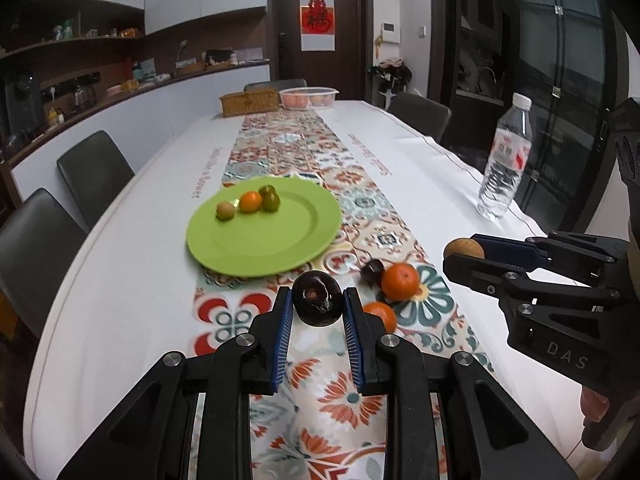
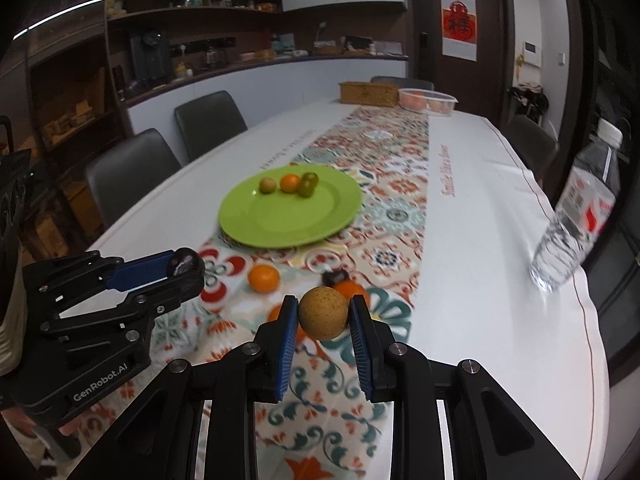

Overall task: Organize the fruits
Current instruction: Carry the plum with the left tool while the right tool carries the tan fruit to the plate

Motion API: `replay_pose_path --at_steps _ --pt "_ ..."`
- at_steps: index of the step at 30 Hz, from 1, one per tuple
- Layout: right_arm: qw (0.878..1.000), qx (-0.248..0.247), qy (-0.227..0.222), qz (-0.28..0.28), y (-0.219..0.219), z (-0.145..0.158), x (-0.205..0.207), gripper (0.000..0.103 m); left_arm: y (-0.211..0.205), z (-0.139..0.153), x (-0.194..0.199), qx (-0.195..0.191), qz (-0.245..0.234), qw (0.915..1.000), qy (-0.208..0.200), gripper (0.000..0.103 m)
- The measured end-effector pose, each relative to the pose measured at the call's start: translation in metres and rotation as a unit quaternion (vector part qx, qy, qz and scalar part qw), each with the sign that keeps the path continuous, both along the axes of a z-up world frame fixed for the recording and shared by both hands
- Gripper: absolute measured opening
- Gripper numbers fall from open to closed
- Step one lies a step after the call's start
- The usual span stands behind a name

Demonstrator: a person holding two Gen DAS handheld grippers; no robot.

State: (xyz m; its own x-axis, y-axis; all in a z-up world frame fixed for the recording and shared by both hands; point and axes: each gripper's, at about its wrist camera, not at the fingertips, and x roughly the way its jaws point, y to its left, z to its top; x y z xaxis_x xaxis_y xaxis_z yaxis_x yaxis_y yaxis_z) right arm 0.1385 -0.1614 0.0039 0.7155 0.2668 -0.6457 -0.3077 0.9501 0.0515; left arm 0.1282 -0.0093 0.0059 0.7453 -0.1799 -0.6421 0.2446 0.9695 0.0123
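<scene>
A home dining room: long table [image 1: 120, 280], chairs [image 1: 94, 172], kitchen counter [image 1: 160, 84] (cluttered shelves).

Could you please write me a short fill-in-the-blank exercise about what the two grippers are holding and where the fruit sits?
1. The left gripper is shut on a dark ____.
2. The right gripper holds a round fruit of a ____ colour.
3. The fruits already on the green plate number ____.
4. The clear bottle stands on the ____ part of the tablecloth.

Missing words: plum; tan; four; white
</scene>
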Motion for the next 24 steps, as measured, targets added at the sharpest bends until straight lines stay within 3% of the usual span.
replay_pose_path --at_steps 14,24 --pt "1.0 0.001 -0.015 0.028 0.029 0.013 0.048 0.027 0.028 0.017 0.043 -0.002 0.026 0.9994 -0.021 0.025" --pt "0.999 -0.005 -0.009 0.04 0.047 0.012 0.094 0.027 0.041 0.003 0.087 0.002 0.029 0.9996 -0.002 0.025"
